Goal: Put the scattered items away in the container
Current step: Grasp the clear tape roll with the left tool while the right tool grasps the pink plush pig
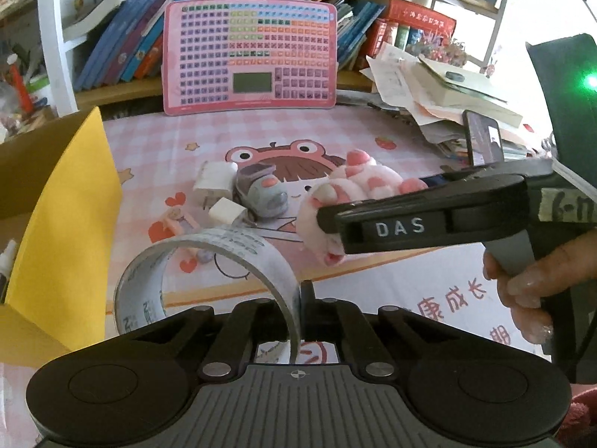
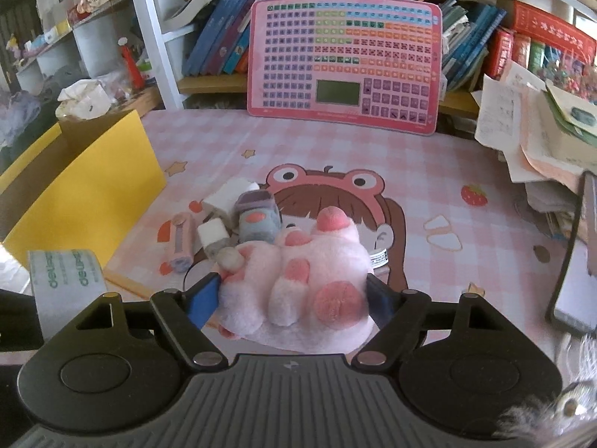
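Here the tape roll [image 1: 209, 280] is pinched by the left gripper [image 1: 298, 321], the plush paw [image 2: 298, 280] by the right gripper [image 2: 294, 298]; both should be released only once above the yellow box [image 2: 86, 186].

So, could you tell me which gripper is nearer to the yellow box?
Left. The left gripper, holding the tape roll, sits right beside the yellow box; the right gripper grips the pink plush paw farther away.

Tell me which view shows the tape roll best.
The left wrist view: the tape roll shows its whole ring shape, with its wall pinched between the left tongs. The right wrist view shows only a strip of its printed outer face at the lower left edge.
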### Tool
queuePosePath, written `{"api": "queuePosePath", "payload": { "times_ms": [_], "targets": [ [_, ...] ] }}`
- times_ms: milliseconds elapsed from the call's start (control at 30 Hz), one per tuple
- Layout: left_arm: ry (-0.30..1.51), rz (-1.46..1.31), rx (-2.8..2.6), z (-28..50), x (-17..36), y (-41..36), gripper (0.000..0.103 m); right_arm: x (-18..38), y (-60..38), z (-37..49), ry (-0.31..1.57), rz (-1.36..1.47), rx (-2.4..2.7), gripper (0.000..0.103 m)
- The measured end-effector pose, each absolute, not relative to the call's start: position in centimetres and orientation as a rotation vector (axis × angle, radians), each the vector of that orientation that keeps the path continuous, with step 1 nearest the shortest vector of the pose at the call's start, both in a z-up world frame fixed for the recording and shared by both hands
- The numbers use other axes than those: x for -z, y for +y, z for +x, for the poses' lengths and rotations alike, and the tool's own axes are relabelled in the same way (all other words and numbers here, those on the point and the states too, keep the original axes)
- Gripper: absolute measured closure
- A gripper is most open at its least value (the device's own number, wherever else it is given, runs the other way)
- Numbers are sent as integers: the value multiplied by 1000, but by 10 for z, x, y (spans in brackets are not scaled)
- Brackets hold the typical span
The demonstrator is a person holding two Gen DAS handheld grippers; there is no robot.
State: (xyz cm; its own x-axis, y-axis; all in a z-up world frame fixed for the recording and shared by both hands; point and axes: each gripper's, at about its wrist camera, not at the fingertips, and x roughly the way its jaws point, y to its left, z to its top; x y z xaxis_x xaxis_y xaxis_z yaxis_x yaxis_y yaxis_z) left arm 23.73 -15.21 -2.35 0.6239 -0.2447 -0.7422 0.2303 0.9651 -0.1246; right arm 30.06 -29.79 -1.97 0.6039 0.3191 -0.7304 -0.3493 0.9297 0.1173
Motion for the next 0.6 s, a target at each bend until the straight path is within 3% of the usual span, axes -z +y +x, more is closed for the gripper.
{"api": "queuePosePath", "payload": {
  "times_ms": [600],
  "targets": [
    [816, -34, 369, 185, 9, -121, 100, 15, -290, 213, 857, 16, -287, 24]
  ]
}}
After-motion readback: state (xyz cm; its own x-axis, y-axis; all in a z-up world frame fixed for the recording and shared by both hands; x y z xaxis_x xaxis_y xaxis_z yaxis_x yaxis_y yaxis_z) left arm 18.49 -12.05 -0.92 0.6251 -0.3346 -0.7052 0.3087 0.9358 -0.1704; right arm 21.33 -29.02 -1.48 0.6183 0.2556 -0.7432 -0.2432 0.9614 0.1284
